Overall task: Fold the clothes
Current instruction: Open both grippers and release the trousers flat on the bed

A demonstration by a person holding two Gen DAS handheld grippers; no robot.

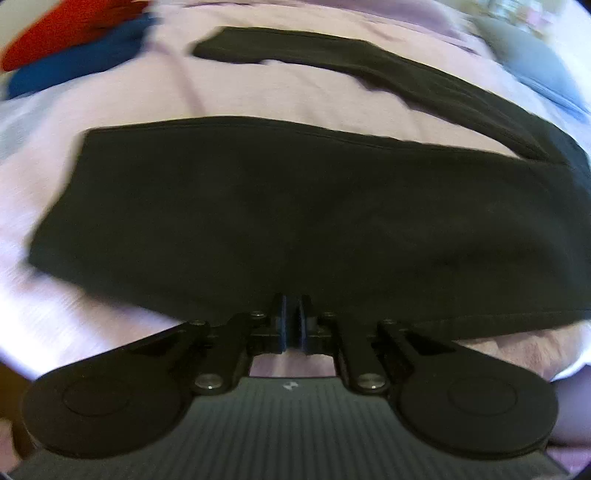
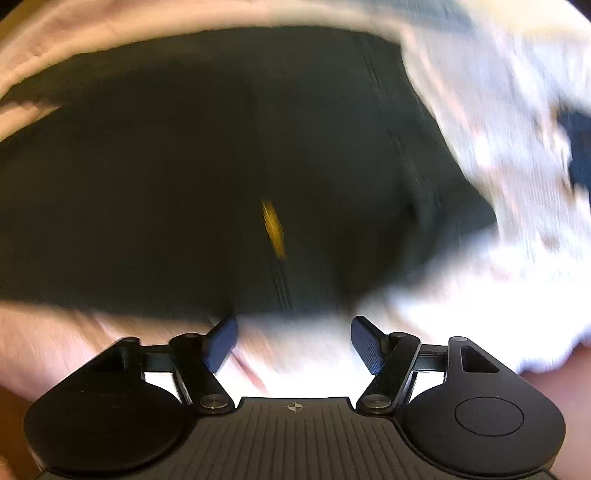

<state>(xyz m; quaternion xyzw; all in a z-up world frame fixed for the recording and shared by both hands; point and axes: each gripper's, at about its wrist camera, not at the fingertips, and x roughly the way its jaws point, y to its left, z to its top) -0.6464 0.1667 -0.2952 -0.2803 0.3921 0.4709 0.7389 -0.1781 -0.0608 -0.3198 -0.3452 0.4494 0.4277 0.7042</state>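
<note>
My left gripper (image 1: 293, 321) pinches the black garment's (image 1: 258, 206) hem, right gripper (image 2: 293, 334) gapes empty (blurry): one-sided pull could skew it.

Surface: pale pink bedsheet (image 1: 258, 96), wrinkled, brightly lit at near edge. Red cloth (image 1: 70, 29) & blue cloth (image 1: 74, 70) far left.

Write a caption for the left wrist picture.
Left gripper shut at the edge of a black garment spread on a pink sheet.

Right hand-held gripper (image 2: 293, 332) (jaws apart) nears black garment (image 2: 184, 166).
</note>
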